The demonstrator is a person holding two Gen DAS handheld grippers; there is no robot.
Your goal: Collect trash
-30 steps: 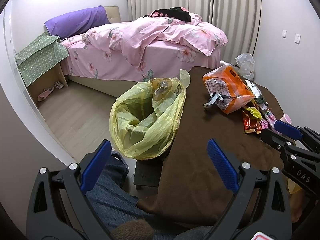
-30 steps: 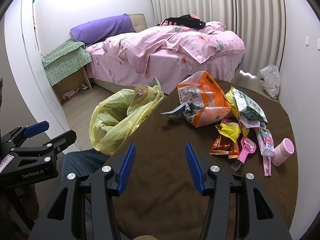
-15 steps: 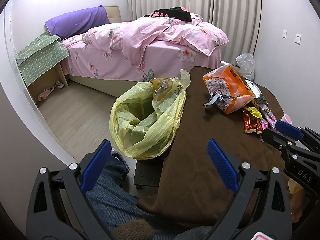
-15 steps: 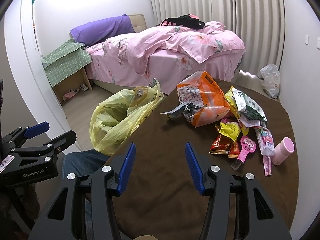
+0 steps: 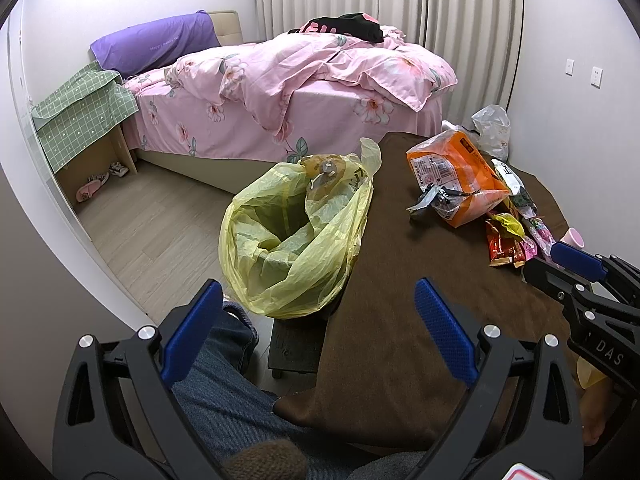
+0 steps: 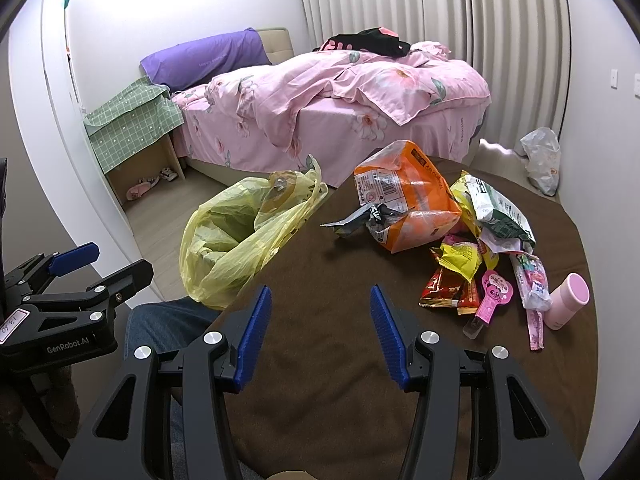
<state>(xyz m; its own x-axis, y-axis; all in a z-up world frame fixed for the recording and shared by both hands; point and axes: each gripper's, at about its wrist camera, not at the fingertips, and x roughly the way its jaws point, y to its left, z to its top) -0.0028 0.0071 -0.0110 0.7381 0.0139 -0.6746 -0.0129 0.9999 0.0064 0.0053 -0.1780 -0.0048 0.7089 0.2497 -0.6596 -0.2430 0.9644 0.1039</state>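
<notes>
Both tongs released, nothing between the blue pads. Left tongs [image 5: 316, 320] hover over the near edge of the brown worktop [image 5: 400, 340], above a denim-clad leg [image 5: 224, 396]; right tongs [image 6: 320, 324] hover over bare worktop nearer the trash. Yellow trash bag [image 6: 224, 248] hangs open at the worktop's left edge, mouth up. Trash sits in a loose pile on the far right of the worktop, well apart from both tongs: orange snack bag [image 6: 408, 204] with crumpled grey wrapper [image 6: 360, 218] touching it, green-white packet [image 6: 496, 208], yellow wrapper [image 6: 460, 258], red wrappers [image 6: 444, 292], pink heart tag [image 6: 494, 290], pink cup [image 6: 568, 300] lying on its side. Pink bed [image 6: 340, 116] behind.
</notes>
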